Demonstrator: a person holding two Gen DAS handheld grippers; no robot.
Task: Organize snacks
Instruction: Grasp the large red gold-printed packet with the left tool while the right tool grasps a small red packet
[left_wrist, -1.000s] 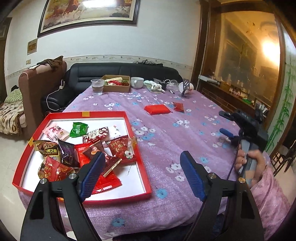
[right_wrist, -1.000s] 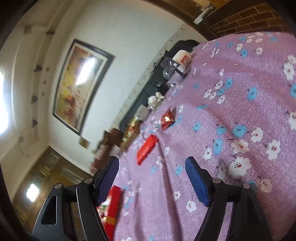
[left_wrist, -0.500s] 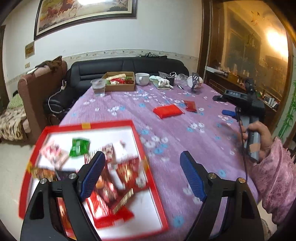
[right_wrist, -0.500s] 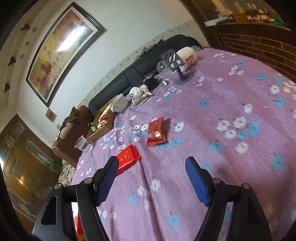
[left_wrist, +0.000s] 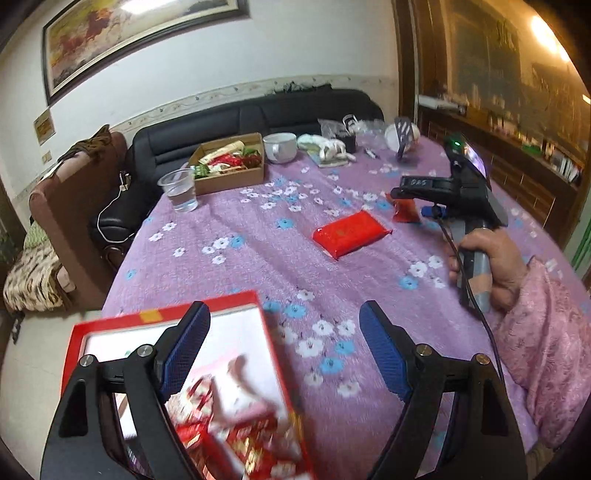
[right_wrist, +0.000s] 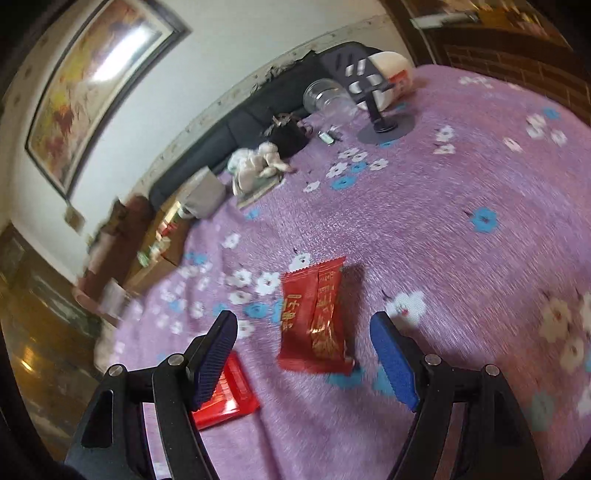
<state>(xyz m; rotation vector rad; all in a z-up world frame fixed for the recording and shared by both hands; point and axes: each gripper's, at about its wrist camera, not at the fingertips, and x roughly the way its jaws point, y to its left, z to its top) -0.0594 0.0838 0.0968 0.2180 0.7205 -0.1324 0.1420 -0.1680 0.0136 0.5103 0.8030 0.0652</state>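
Purple floral cloth (left_wrist: 258, 258) covers the whole table. Both grippers spread wide, nothing between the pads on either.

Left gripper (left_wrist: 284, 350) hangs over the near edge, tilted down. Its left finger sits above the red tray (left_wrist: 162, 314); its right finger is over bare cloth. The tray is white inside, with a heap of red snack wrappers (left_wrist: 240, 424) at its near end, too blurred to tell apart.

Right gripper (right_wrist: 303, 354) is held by a hand (left_wrist: 491, 266) in a pink sleeve (left_wrist: 546, 354) on the right side of the table. It points down at a small red packet (right_wrist: 314, 314) with gold print, lying flat on the cloth. The packet lies in line with the gap between the fingers, just ahead of the tips, not touched. In the left view the same packet (left_wrist: 406, 210) peeks out behind the right gripper's body.

A flat red pack (left_wrist: 351, 232) lies mid-table, apart from the small packet; in the right view it (right_wrist: 225, 391) is partly under the left finger.

Far end: cardboard box (left_wrist: 229, 166) with assorted snacks, plastic cup (left_wrist: 181, 188) of water beside it, white mug (left_wrist: 280, 147), a phone stand (right_wrist: 380, 114), an overturned clear cup (right_wrist: 328, 99). Black sofa (left_wrist: 258, 118) behind the table, framed painting (left_wrist: 129, 33) on the wall.
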